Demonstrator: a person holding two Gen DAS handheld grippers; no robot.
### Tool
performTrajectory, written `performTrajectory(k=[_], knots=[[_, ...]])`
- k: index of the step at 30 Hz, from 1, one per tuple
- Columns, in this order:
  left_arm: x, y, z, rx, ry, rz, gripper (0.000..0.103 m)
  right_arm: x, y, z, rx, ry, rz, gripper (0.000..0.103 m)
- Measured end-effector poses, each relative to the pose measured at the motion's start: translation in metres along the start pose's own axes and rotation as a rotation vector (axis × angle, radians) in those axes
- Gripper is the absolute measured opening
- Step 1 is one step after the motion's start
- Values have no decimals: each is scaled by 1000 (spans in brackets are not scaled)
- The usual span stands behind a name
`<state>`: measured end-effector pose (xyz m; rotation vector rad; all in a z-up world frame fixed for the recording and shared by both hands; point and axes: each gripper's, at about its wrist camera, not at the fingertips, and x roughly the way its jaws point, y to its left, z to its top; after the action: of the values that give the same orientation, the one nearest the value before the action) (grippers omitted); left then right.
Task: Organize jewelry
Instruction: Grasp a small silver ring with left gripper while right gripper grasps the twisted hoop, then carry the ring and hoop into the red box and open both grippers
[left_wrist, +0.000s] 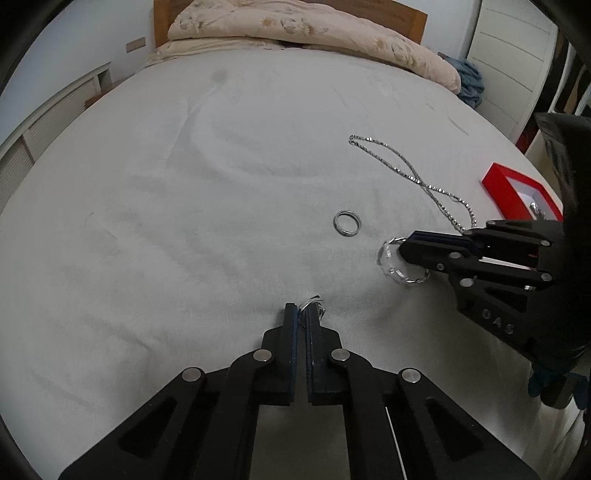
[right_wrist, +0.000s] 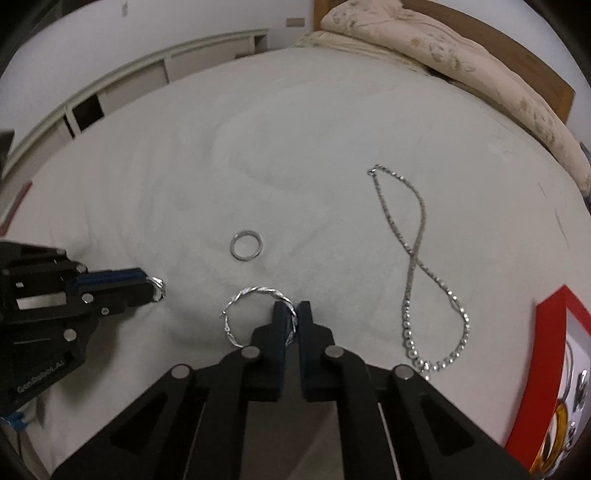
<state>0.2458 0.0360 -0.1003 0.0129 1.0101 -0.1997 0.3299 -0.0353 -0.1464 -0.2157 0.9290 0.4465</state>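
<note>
Right wrist view: right gripper (right_wrist: 291, 314) pinches the light, springy twisted hoop earring (right_wrist: 255, 317) near the bed's (right_wrist: 295, 147) foot edge; left gripper (left_wrist: 302, 314) clamps a small earring (left_wrist: 314, 304). Thin wire, grip its rim gently.

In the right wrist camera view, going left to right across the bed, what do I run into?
left gripper with a small ring → plain ring → right gripper on the twisted hoop → beaded necklace → red box

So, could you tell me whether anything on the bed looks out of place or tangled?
Nothing looks damaged. The necklace lies crossed over itself in a figure of eight on the bed sheet, outside the red box. The plain ring also lies loose. Each gripper is shut on a small hoop: left gripper, right gripper.
</note>
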Motion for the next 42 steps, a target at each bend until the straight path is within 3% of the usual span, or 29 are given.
performTrajectory(k=[15,22,31,42], knots=[[-51,-5,8,-19,-69,2,2,-79,2,2,66,-106,0,5],[-81,-30,18,26,-114,2,2,-124,-11,-5,113,-158,-24,5],[-94,-96,44,92,-144,-77,2,-180,-66,-24,174,-209,-112,5],[-52,-211,88,187,-121,-228,2,-211,-172,-67,276,-201,-245,5]])
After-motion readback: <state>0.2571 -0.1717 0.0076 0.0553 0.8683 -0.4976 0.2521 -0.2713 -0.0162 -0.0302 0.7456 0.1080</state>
